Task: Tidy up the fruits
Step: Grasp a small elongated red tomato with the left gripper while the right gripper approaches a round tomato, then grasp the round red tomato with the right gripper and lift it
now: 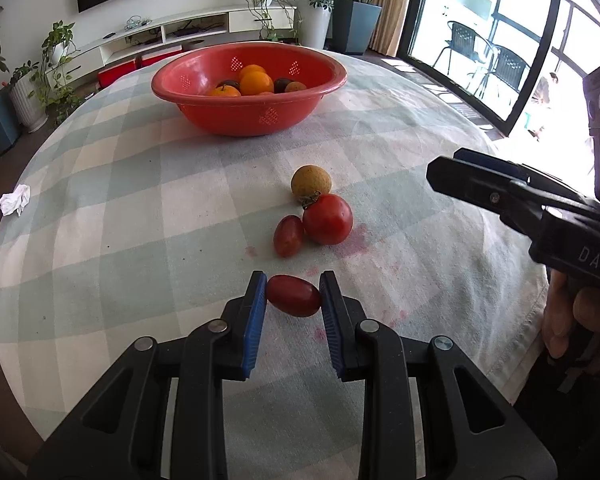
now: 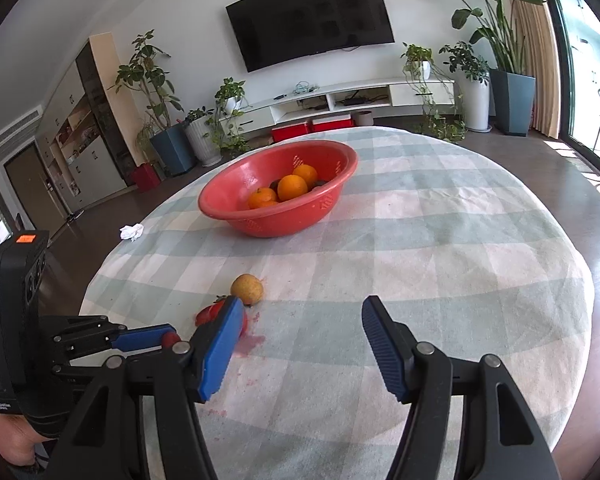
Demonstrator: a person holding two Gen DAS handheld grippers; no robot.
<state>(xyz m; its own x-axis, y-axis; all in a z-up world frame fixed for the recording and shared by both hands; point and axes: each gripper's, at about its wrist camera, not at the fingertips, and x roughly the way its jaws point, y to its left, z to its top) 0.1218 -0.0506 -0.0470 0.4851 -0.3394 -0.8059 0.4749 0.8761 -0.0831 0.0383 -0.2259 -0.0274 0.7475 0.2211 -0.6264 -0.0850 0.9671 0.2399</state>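
Note:
My left gripper [image 1: 293,294] is shut on an oval red grape tomato [image 1: 293,295], held low over the checked tablecloth. Beyond it lie a second grape tomato [image 1: 288,235], a round red tomato [image 1: 327,219] and a tan round fruit [image 1: 311,181], touching in a cluster. The red perforated bowl [image 1: 249,114] at the far side holds oranges [image 1: 256,82] and dark fruits. My right gripper [image 2: 300,316] is open and empty above the cloth, right of the cluster; the tan fruit [image 2: 247,289] shows past its left finger, which hides most of the round tomato [image 2: 209,313]. The left gripper [image 2: 144,338] shows at the left.
A crumpled white tissue [image 1: 15,199] lies near the table's left edge. Pink juice stains [image 1: 358,240] mark the cloth around the tomatoes. The round table's edge [image 2: 580,280] curves on the right. Potted plants and a TV cabinet stand beyond.

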